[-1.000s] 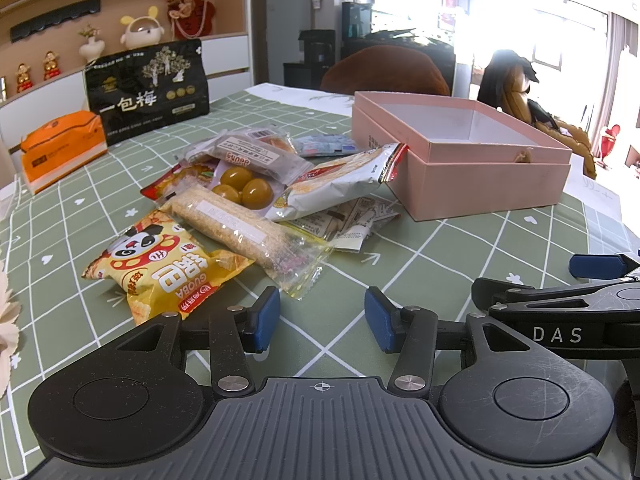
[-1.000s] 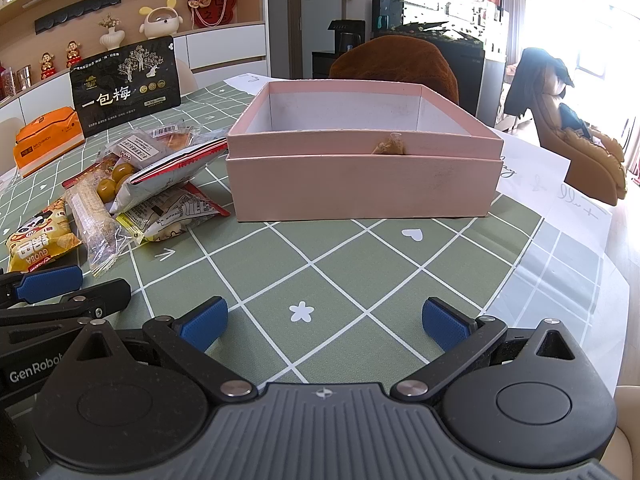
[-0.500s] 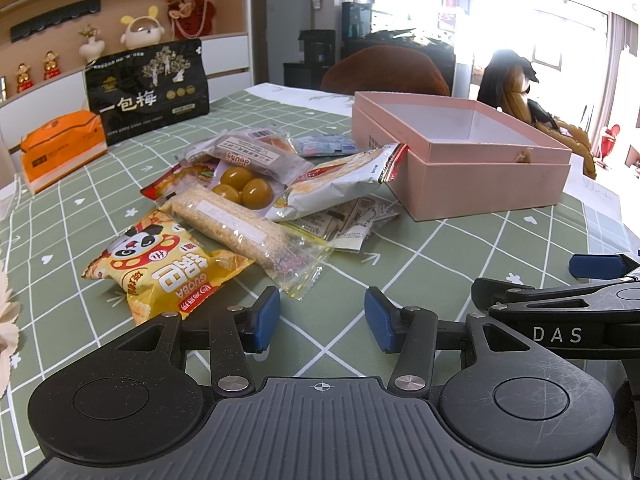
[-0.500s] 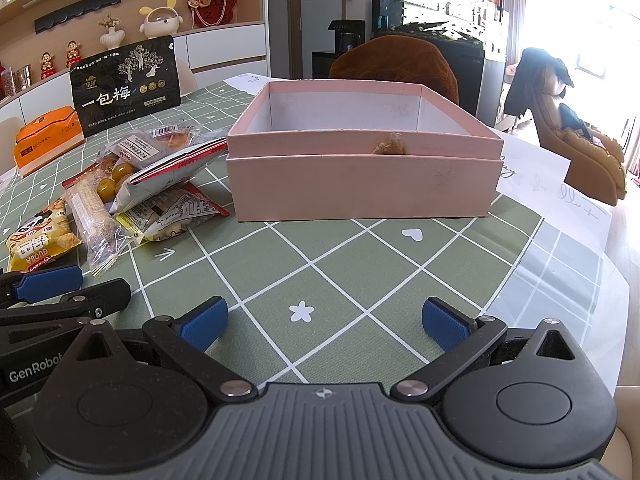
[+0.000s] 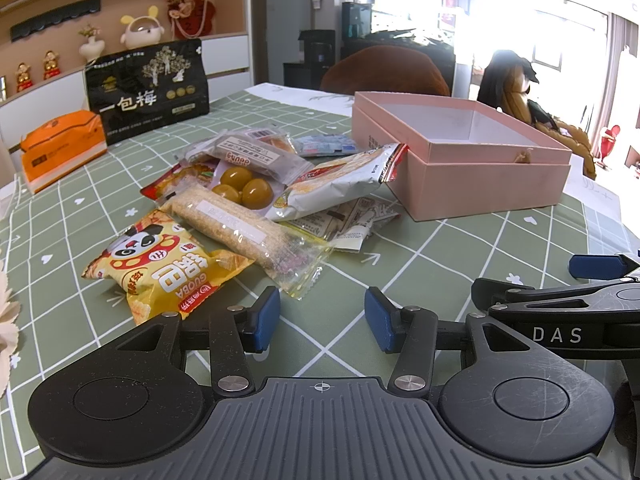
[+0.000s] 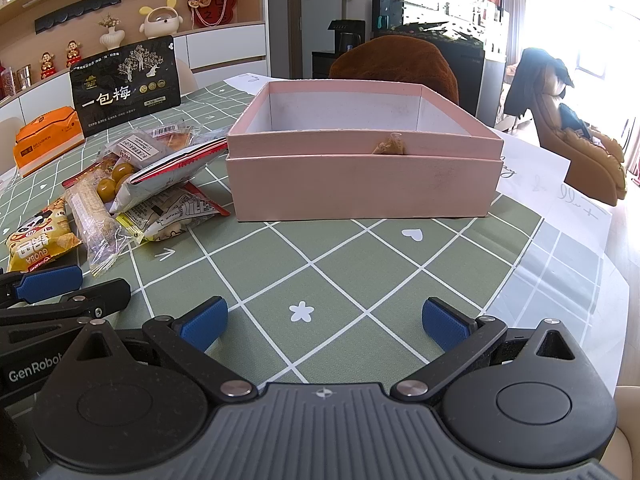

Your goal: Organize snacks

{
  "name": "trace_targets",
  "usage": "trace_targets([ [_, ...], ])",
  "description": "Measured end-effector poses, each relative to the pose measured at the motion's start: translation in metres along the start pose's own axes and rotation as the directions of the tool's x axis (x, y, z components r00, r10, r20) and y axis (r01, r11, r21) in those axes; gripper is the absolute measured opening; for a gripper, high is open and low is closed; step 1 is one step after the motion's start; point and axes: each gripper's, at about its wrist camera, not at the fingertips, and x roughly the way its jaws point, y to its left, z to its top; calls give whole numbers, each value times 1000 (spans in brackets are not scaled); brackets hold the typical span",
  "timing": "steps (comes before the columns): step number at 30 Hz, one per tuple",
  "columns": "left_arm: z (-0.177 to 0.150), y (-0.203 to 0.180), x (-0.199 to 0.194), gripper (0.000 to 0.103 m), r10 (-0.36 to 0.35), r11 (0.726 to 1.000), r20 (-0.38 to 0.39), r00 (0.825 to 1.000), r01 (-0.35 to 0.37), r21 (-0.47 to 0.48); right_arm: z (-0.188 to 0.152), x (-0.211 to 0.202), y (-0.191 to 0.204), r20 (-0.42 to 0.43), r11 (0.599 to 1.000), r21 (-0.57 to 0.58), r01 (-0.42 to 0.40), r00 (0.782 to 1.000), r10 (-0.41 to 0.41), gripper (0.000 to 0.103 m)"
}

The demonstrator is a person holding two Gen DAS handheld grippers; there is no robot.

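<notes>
A pile of snack packets lies on the green checked tablecloth left of an open pink box (image 5: pixel 460 164); the box also shows in the right wrist view (image 6: pixel 360 184). The pile holds a yellow panda crisp bag (image 5: pixel 160 272), a clear-wrapped grain bar (image 5: pixel 244 236), a pack of brown eggs (image 5: pixel 244 188) and a white-and-red packet (image 5: pixel 340 184) leaning on the box. My left gripper (image 5: pixel 320 320) is open and empty, just short of the grain bar. My right gripper (image 6: pixel 324 320) is wide open and empty, in front of the box.
A black standing bag (image 5: pixel 148 88) and an orange pack (image 5: pixel 60 152) stand at the far left of the table. White paper (image 6: pixel 560 192) lies right of the box. Chairs stand beyond the far edge. The two grippers sit side by side near the table's front.
</notes>
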Motion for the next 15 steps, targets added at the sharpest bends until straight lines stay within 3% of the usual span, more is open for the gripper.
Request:
trace_targets([
  [5,-1,1,-3,54,11,1000,0,1000,-11,4,0,1,-1,-12,1000,-8,-10,1000,10,103],
  [10,5,2,-5,49,-26,1000,-36,999,26,-1,20,9,-6,-185,997,-43,-67,981,58,103],
  [11,14,4,-9,44,-65,998,-51,997,63,-29,23,10,-6,-219,996,-50,-71,974,59,103],
  [13,34,9,-23,46,-134,989,18,991,135,-59,26,10,-9,-247,993,-69,-94,966,74,103],
  [15,61,17,-30,47,-158,984,100,982,165,-70,26,7,-9,-251,992,-77,-101,965,79,103],
])
